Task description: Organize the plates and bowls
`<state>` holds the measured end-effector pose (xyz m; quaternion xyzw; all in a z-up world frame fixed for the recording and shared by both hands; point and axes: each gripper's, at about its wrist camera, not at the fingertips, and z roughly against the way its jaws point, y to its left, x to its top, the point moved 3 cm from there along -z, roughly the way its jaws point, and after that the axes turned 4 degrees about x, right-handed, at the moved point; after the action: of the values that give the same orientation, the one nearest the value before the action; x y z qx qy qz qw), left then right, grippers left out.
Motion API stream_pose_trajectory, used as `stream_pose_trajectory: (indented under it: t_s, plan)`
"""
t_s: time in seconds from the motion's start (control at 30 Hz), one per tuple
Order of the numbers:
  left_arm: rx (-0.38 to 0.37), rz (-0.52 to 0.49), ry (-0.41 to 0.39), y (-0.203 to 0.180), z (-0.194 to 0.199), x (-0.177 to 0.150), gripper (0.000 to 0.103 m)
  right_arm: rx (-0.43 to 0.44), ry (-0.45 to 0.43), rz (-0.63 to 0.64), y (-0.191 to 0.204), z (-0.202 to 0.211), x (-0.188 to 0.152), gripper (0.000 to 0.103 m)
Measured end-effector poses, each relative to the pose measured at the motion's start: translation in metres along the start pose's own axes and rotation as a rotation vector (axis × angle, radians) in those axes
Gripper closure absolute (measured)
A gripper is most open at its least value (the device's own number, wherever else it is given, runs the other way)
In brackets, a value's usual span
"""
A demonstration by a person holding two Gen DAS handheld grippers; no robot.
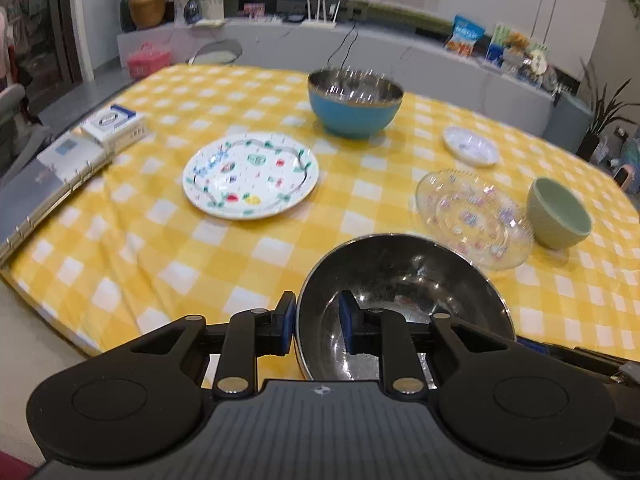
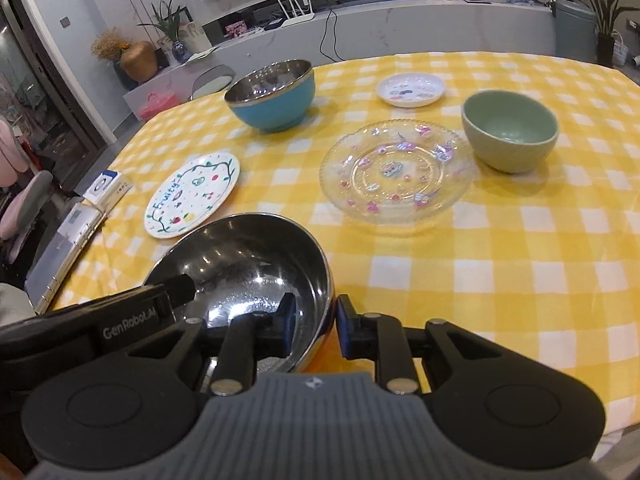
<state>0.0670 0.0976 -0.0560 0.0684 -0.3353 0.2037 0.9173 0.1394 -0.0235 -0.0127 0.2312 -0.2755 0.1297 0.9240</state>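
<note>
A steel bowl (image 1: 404, 280) (image 2: 248, 256) is held at the near table edge by both grippers. My left gripper (image 1: 318, 322) is shut on its left rim, one finger inside and one outside. My right gripper (image 2: 316, 326) is shut on its right rim in the same way. On the yellow checked tablecloth (image 1: 240, 264) lie a white fruit-patterned plate (image 1: 250, 176) (image 2: 192, 194), a clear glass plate (image 1: 474, 218) (image 2: 396, 170), a small white dish (image 1: 470, 146) (image 2: 411, 89), a blue steel-lined bowl (image 1: 354, 104) (image 2: 272, 96) and a green bowl (image 1: 558, 214) (image 2: 510, 136).
A ring binder (image 1: 48, 184) and a white box (image 1: 114, 124) lie at the table's left edge. A chair (image 1: 216, 52) stands beyond the far side. A long cabinet (image 1: 360, 44) with plants, a router and snack bags runs along the back wall.
</note>
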Motion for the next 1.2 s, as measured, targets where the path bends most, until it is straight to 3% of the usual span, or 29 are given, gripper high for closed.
stream_pose_trajectory:
  t_s: [0.13,0.33,0.57,0.87,0.93,0.97,1.0,1.1,1.2]
  plan:
    - [0.016,-0.028,-0.014,-0.002,-0.003,-0.003,0.073,-0.003,0.003,0.034,0.006,-0.003,0.001,0.077]
    - [-0.012,0.011,0.085,0.003,-0.019,-0.01,0.074,0.019,0.054,-0.001,0.0,-0.015,-0.003,0.076]
    - [-0.03,0.033,0.111,0.007,-0.021,-0.01,0.074,0.013,0.066,-0.007,0.0,-0.018,-0.004,0.076]
    - [-0.028,0.065,0.088,0.017,-0.01,0.0,0.07,-0.03,0.09,0.005,0.001,-0.015,-0.001,0.048]
    - [-0.029,0.073,0.058,0.018,-0.004,0.004,0.057,-0.032,0.087,0.026,0.003,-0.012,0.0,0.039]
    - [-0.042,0.078,0.04,0.018,0.0,0.006,0.047,-0.025,0.084,0.035,0.005,-0.01,0.001,0.024]
    - [-0.058,0.082,0.022,0.017,0.004,0.008,0.044,-0.017,0.076,0.039,0.007,-0.008,0.001,0.016]
    - [-0.078,0.077,-0.016,0.013,0.014,0.014,0.034,-0.004,0.065,0.066,0.015,-0.003,0.002,0.012]
    - [-0.075,0.05,-0.056,0.009,0.023,0.018,0.03,-0.007,0.065,0.088,0.022,0.001,0.003,0.007]
